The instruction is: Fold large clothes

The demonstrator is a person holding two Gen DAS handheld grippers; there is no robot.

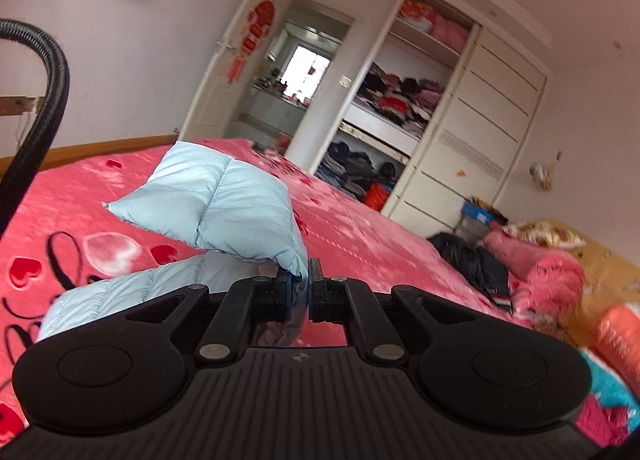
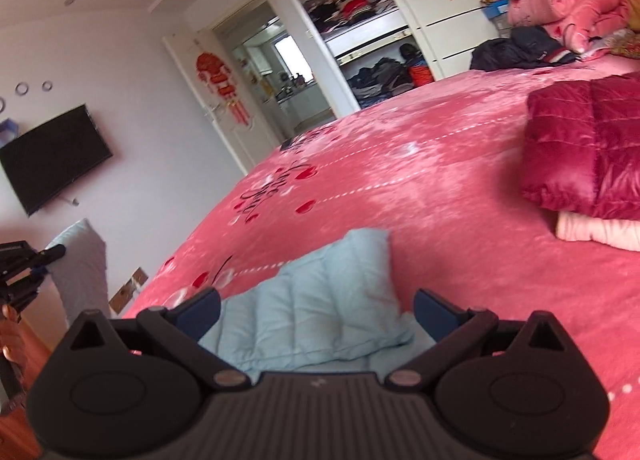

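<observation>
A pale blue padded jacket (image 1: pixel 224 200) lies on a bed under a pink heart-print bedspread (image 1: pixel 380 228), one part of it lifted clear of the spread by the left gripper (image 1: pixel 303 280), whose fingers are clenched on a pinch of the fabric. The right gripper (image 2: pixel 316 310) hovers just above the jacket's near part, fingers released and holding nothing. The step in hand appears to be a fold, the raised part being carried over the body of the jacket; the next move likely calls for laying it flat and square before letting go. Beyond the jacket, a folded crimson quilted garment (image 2: pixel 588 156) rests on a pale pink one. Looping dark script on the bedspread cannot be read.
</observation>
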